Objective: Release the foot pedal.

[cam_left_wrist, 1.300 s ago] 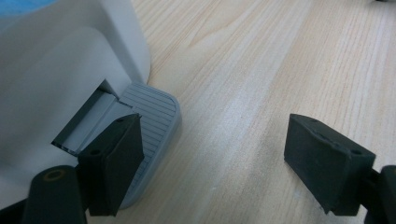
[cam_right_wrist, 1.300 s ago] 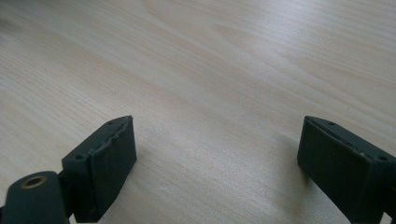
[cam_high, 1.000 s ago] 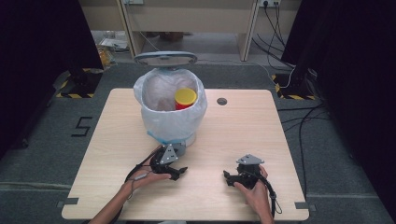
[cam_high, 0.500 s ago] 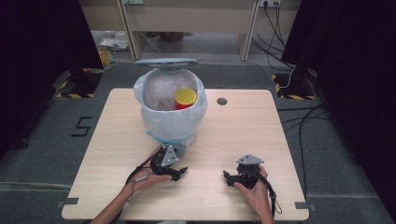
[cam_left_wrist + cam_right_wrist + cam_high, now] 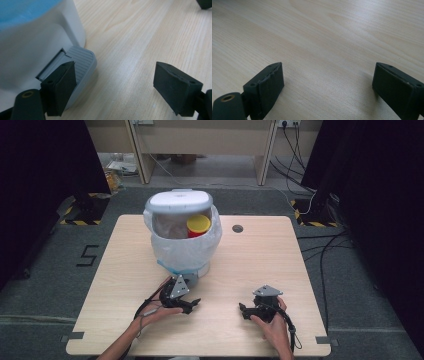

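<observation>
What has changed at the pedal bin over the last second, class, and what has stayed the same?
The bin's white lid has swung down from raised to nearly flat over the pedal bin. The left gripper stays by the grey pedal, jaws open, one jaw over it. The right gripper remains on the table, jaws open and holding nothing. The yellow-lidded red container is still in the bag.

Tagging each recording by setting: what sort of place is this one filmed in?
Probably a lab or recording studio, not a home. A lone wooden table stands on grey carpet between black curtains, with cables trailing to wall sockets. A lined pedal bin sits on the table, not the floor.
</observation>
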`<state>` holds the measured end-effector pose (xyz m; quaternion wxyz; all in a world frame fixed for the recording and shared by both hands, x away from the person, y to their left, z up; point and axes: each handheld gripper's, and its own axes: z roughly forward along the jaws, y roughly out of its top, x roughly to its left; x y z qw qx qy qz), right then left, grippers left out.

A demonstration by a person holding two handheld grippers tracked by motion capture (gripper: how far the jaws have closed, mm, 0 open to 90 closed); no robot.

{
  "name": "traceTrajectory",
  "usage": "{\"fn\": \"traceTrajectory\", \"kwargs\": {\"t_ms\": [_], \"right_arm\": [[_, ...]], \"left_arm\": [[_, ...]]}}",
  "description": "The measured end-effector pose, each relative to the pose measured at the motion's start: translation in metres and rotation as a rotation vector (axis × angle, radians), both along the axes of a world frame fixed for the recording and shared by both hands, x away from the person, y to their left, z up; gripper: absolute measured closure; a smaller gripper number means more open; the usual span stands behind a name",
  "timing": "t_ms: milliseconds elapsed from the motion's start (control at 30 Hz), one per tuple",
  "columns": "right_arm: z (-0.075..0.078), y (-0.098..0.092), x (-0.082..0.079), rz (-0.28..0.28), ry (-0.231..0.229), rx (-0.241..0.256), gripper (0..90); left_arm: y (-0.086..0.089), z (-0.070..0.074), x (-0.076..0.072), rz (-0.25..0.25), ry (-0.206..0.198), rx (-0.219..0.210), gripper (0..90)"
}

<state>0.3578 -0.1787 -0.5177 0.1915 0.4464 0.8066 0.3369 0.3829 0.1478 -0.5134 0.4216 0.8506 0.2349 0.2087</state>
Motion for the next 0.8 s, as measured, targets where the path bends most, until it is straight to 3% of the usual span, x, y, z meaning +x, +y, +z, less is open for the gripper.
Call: {"fn": "traceTrajectory", "kwargs": {"t_ms": [233,400,567,800], "right_arm": [[0.0,0.0,0.0,0.001,0.0,-0.002,10.3],[0.0,0.0,0.0,0.001,0.0,-0.003,10.2],[0.0,0.0,0.0,0.0,0.001,-0.002,10.2],[0.0,0.0,0.0,0.0,0.001,-0.002,10.2]], "left_arm": [[0.003,0.004,-0.001,0.001,0.018,-0.015,16.9],[0.012,0.011,-0.001,0.017,0.016,-0.054,17.0],[0.027,0.02,-0.007,0.021,0.025,-0.089,17.0],[0.043,0.015,-0.021,0.042,0.049,-0.103,16.9]]}}
